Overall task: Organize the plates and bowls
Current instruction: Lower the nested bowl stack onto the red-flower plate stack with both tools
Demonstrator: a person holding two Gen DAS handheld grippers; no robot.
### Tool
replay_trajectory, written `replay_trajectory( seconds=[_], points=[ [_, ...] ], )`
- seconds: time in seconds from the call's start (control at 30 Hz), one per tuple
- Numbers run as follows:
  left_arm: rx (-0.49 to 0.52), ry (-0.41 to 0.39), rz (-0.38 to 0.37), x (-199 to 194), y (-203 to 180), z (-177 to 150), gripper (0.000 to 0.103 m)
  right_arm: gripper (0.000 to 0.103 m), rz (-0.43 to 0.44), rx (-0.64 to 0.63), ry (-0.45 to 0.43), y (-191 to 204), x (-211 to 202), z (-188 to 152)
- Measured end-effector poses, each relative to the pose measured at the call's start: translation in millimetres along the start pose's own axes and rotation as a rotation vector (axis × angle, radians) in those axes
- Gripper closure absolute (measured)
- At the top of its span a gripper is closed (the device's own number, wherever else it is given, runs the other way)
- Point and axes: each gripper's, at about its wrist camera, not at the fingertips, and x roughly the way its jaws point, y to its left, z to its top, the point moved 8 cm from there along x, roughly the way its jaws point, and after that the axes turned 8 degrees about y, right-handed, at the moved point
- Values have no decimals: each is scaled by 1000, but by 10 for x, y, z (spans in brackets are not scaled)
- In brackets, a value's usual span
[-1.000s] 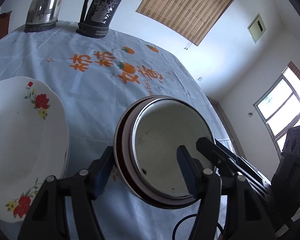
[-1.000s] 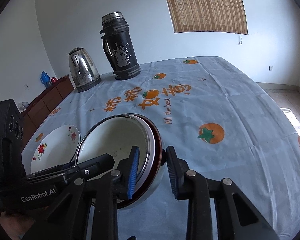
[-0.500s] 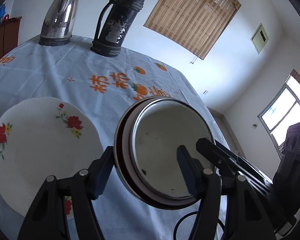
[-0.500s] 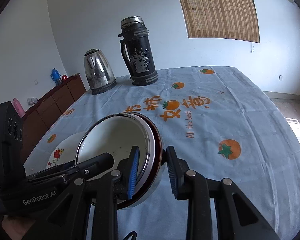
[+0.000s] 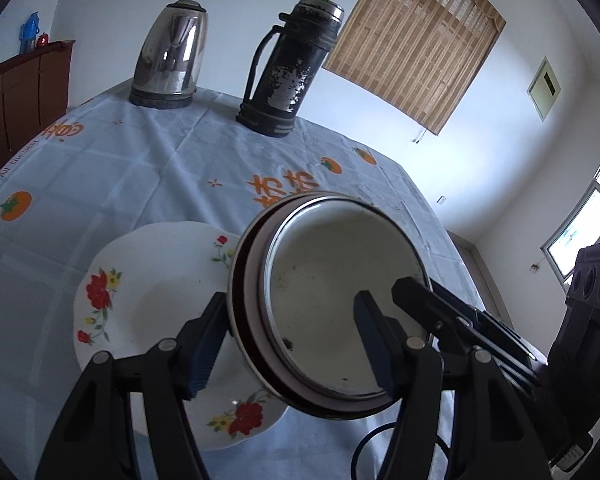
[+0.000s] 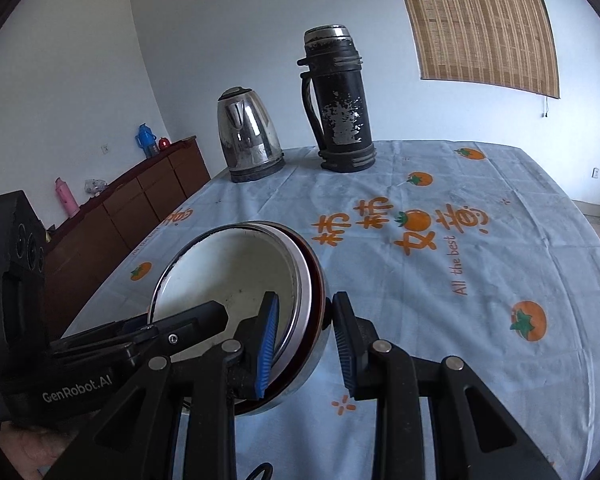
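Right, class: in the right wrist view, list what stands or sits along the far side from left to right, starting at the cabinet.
Wooden cabinet → kettle → flask → window blind.

Probably home dining room: tablecloth-covered table (image 6: 480,280), kettle (image 6: 250,140), thermos (image 6: 340,104), wooden sideboard (image 6: 140,208), bamboo blind (image 6: 480,20).

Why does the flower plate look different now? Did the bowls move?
Yes. The stack of bowls, clamped by both hand-held grippers, has travelled over the flower plate, toward the kettle, which looks nearer now.
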Motion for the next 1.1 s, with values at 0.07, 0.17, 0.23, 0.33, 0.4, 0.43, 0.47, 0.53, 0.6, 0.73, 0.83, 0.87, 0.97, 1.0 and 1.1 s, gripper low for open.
replay_trajectory(
  seconds=[0.07,0.17,0.23,0.33,0.4,0.43,0.47,0.53,0.6,0.73,0.83,0.87,0.97,1.0,1.1],
  points=[
    [-4,-1,13,-35,67,-2,40,73,13,-3,3,66,41,2],
    [-10,-7,35,-86,176,10,40,73,34,-8,9,171,110,9],
    [-14,-12,46,-123,245,21,40,73,45,-10,11,226,146,19],
    [-23,-19,61,-160,334,48,40,73,61,-19,16,324,197,29],
    [-26,-21,75,-179,382,60,40,73,70,-25,19,375,224,31],
    [-28,-22,79,-191,397,59,40,73,74,-26,21,394,240,32],
    [-29,-23,83,-195,411,60,40,73,77,-28,23,413,255,32],
    [-30,-23,93,-201,435,60,40,73,81,-30,27,443,286,34],
    [-34,-23,98,-209,459,66,40,73,85,-34,31,466,304,33],
    [-38,-25,107,-221,481,60,40,73,91,-39,36,499,336,29],
    [-42,-24,115,-214,507,56,40,73,97,-37,39,501,379,28],
    [-45,-24,116,-209,517,55,40,73,101,-37,40,506,396,22],
    [-53,-22,118,-189,543,51,40,73,106,-39,41,513,430,12],
    [-54,-23,118,-192,545,46,40,73,107,-39,42,512,435,10],
    [-53,-27,120,-190,538,49,40,73,105,-41,36,508,438,15]
  ],
)
